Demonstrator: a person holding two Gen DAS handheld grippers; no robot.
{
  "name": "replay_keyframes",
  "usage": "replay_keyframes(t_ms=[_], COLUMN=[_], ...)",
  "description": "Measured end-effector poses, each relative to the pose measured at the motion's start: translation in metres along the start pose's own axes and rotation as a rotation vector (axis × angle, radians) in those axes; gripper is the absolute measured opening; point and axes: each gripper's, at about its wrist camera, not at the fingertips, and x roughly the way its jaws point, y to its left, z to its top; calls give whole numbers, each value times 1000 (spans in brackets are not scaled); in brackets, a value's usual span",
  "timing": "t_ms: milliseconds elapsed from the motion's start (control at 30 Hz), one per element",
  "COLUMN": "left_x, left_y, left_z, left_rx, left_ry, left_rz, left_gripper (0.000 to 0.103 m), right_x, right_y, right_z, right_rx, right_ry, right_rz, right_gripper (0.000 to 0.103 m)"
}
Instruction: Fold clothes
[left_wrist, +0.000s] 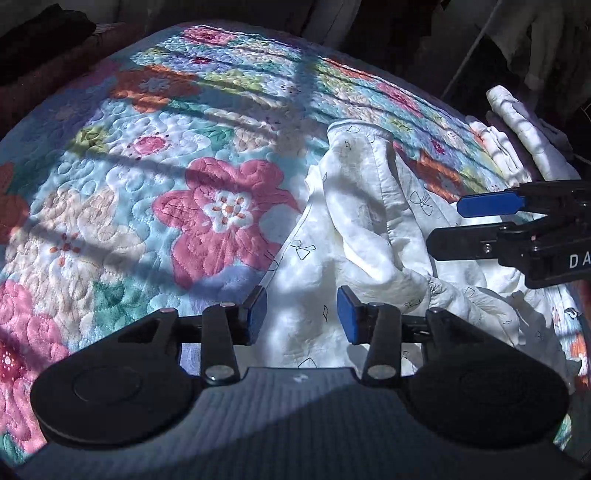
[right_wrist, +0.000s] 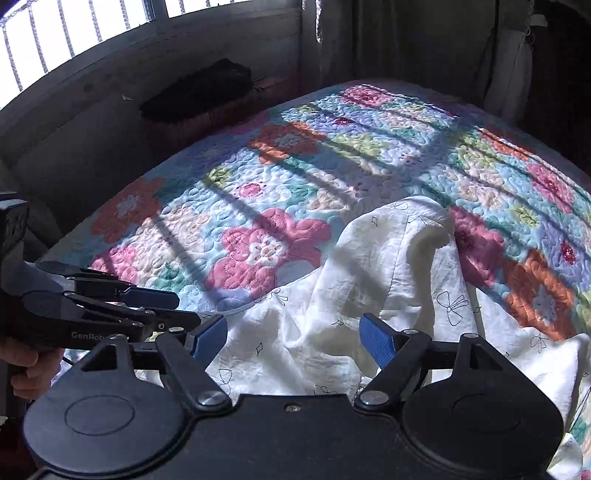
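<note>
A crumpled white garment (left_wrist: 354, 229) with small black bow prints lies on the floral quilt (left_wrist: 147, 192); it also shows in the right wrist view (right_wrist: 369, 280). My left gripper (left_wrist: 302, 314) is open, its blue pads just above the garment's near part, holding nothing. My right gripper (right_wrist: 293, 336) is open and empty over the same garment. The right gripper shows from the side in the left wrist view (left_wrist: 447, 225), and the left gripper shows at the left of the right wrist view (right_wrist: 177, 308).
The quilt (right_wrist: 258, 184) covers a bed, with window-bar shadows across it. Rolled white cloth (left_wrist: 517, 129) lies at the bed's far right edge. A dark object (right_wrist: 199, 88) rests on a ledge by the wall beyond the bed.
</note>
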Motion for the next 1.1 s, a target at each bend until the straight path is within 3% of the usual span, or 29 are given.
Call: replay_keyframes(t_ms=[100,267,400,467,500,533,567,600,800,900,1000,1100], left_x=[28,56,65,68,69,70,71,71,83,90,96,110], left_y=[12,39,56,60,62,62,61,59,65,50,27,11], left_z=[14,30,26,23,22,20,19,18,18,32,49,63], left_rx=[42,10,-27,-43,-50,-49,-44,-44,-142,-88,9,46], left_ry=[11,7,3,17,25,37,45,47,16,7,-14,-41], left_rz=[-28,-58,-79,-82,-83,-82,-79,-77,-122,-161,-201,-302], left_gripper=[47,51,55,55,55,55,55,55,57,59,65,69], right_x=[41,99,143,143,139,135,128,120,85,77,71,68], right_y=[-2,-14,-23,-33,-40,-47,-56,-65,-107,-121,-125,-122], right_z=[27,69,83,76,69,62,55,48,6,-9,-21,-27], right_rx=[-9,1,-92,-110,-105,-101,-76,-45,89,119,125,131], right_ry=[66,82,96,83,74,65,57,49,58,106,151,158], right_rz=[-58,-152,-262,-268,-265,-261,-250,-237,-294,-338,-330,-312], right_gripper=[82,82,81,65,46,17,6,4,2,2,7,10])
